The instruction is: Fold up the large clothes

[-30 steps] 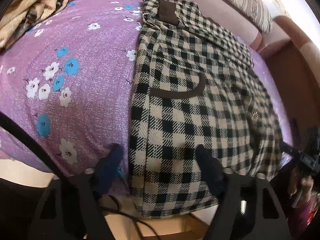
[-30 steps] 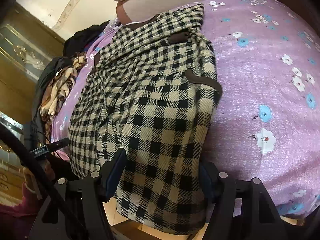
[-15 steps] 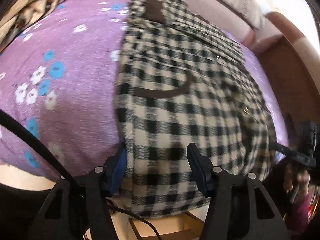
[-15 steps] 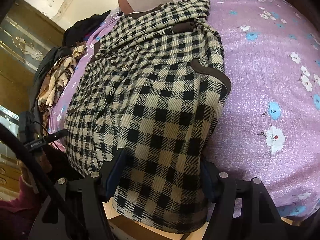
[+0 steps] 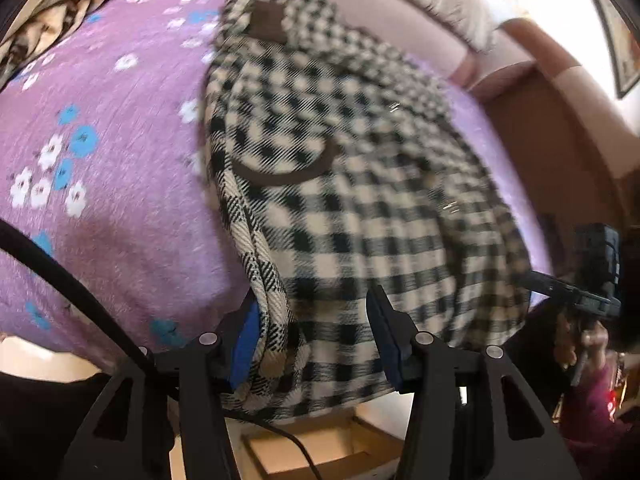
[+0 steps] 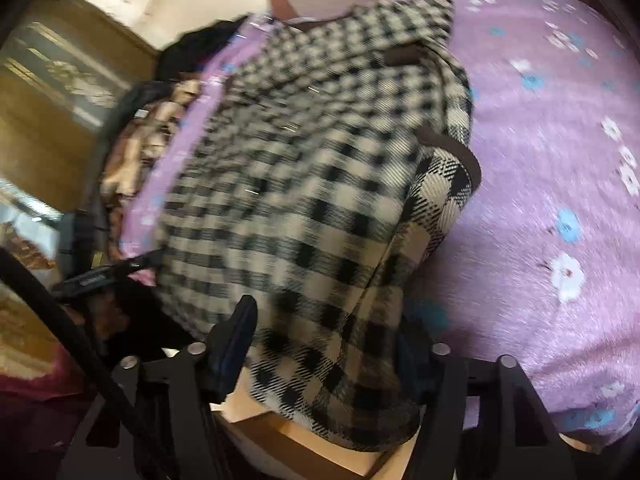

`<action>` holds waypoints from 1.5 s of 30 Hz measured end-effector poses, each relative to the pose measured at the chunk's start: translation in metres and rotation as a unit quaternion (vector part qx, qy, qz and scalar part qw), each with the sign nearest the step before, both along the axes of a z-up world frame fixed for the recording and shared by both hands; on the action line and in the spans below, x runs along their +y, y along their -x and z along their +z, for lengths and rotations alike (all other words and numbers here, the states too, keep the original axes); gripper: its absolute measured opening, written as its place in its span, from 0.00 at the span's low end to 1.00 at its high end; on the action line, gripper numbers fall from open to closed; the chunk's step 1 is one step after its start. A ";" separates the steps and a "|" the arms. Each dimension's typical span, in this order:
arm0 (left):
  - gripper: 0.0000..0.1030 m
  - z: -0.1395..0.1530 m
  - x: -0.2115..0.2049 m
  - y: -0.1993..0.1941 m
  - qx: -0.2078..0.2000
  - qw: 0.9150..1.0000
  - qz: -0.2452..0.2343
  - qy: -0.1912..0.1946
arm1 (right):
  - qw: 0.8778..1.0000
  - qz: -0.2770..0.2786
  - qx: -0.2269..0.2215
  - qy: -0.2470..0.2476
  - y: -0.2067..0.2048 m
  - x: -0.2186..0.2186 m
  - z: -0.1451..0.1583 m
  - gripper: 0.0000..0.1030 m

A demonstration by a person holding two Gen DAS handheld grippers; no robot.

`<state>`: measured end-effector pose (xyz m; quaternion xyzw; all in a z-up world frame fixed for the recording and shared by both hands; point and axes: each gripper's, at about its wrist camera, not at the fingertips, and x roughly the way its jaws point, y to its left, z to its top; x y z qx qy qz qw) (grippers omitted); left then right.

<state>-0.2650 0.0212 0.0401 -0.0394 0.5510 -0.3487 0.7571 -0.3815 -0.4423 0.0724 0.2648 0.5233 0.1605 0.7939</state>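
Observation:
A large black-and-cream checked coat (image 5: 360, 184) with brown pocket trim lies folded lengthwise on a purple flowered bedsheet (image 5: 100, 160), its hem hanging over the near bed edge. My left gripper (image 5: 316, 332) is open, its fingers straddling the hem's left corner. In the right wrist view the coat (image 6: 312, 184) fills the middle, and my right gripper (image 6: 328, 344) is open with the hem's right corner between its fingers. The right gripper also shows at the right edge of the left wrist view (image 5: 588, 276).
A brown patterned cloth (image 5: 52, 12) lies bunched at the sheet's far left. A padded headboard with a striped pillow (image 5: 452, 8) stands behind. A wooden wardrobe (image 6: 52, 100) is at the left of the right wrist view. The wooden bed frame (image 5: 320, 440) lies below.
Both grippers have moved forward onto the coat's hem, so the cloth now sits deeper between the fingers. The hem has bunched and lifted slightly. Both views are blurred by motion.

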 end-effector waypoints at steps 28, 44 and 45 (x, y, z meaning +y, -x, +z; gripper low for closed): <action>0.20 0.006 -0.024 0.004 -0.014 0.998 -0.038 -0.041 | 0.998 -0.002 0.025 0.060 -0.016 0.017 -0.021 0.15; 0.15 0.002 -0.034 -0.001 -0.021 0.996 -0.033 -0.082 | 1.000 0.012 0.014 0.006 -0.035 0.022 -0.018 0.14; 0.11 0.007 -0.032 -0.003 -0.021 0.996 -0.034 -0.074 | 1.000 0.005 0.002 -0.009 -0.034 0.018 -0.012 0.14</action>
